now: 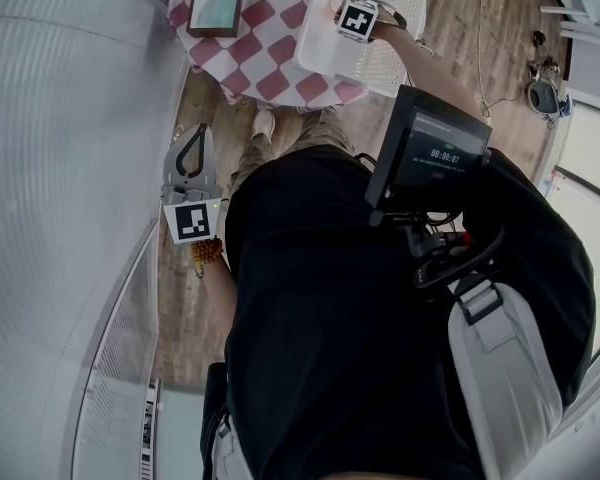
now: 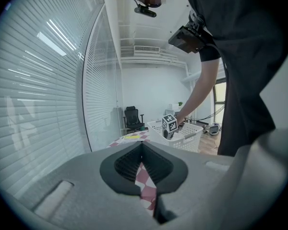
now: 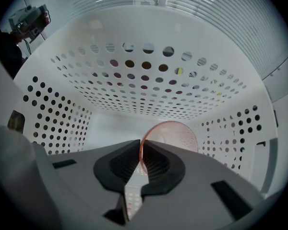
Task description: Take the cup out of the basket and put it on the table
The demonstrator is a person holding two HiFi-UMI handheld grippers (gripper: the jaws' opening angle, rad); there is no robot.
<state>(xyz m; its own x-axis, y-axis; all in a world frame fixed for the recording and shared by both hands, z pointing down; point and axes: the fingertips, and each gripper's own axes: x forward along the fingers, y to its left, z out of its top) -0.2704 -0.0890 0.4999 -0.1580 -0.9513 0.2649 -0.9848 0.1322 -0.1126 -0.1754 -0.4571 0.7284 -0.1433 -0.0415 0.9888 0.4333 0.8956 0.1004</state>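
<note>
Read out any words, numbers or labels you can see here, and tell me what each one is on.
"00:06:07", as best it reads: on the dark screen at the person's chest.
Other lines on that screen: too small to read.
On the marker cubes: square black-and-white patterns only, no letters.
On the basket and the cup: no print shows.
</note>
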